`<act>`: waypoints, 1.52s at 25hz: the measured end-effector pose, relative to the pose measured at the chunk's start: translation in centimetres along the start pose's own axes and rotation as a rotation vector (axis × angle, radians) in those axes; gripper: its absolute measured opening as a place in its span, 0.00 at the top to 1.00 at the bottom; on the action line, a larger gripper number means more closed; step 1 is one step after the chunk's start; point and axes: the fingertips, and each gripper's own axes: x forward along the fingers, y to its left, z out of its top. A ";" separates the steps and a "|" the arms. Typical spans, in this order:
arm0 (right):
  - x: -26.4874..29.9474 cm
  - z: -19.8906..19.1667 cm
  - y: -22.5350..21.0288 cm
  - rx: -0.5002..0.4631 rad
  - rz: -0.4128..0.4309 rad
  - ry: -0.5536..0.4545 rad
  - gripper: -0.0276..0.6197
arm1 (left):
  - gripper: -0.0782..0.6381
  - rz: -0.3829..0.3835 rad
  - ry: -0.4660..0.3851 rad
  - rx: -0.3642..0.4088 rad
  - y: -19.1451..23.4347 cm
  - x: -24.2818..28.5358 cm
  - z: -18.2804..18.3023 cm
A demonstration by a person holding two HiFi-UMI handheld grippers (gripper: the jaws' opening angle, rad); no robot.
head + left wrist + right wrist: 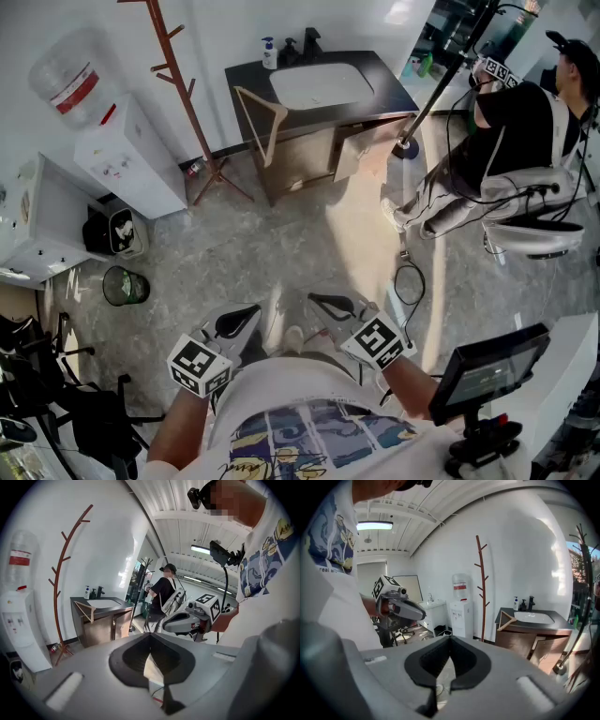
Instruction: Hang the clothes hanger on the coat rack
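Against cabinet's (389, 89) left corner clothes hanger (262, 127) is leaned, seemingly loose. Left gripper (239, 323), right gripper (331, 304) held closed, empty. Jaws to be opened, side bar gripped, top kept free for coat rack (183, 94).

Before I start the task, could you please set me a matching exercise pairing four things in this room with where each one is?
Things:
1. clothes hanger
2. coat rack
3. soap bottle
4. waste bin

Places:
A. on the countertop beside the basin
B. on the floor by the white cabinet
C. propped at the corner of the sink cabinet
D. standing between the water dispenser and the sink cabinet

Pairs: 1-C, 2-D, 3-A, 4-B
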 end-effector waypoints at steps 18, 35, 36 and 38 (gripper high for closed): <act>6.0 0.9 -3.8 0.070 -0.064 0.010 0.95 | 0.89 -0.067 -0.006 0.043 6.6 0.9 3.0; 26.0 9.2 -13.7 0.363 -0.335 -0.023 0.81 | 0.89 -0.271 0.013 0.070 30.8 -5.3 8.5; 26.5 8.9 -14.8 0.394 -0.340 -0.025 0.80 | 0.89 -0.270 0.005 0.059 31.4 -5.1 8.6; 27.0 8.3 -17.5 0.451 -0.345 -0.027 0.79 | 0.89 -0.268 -0.012 0.050 32.3 -4.2 9.5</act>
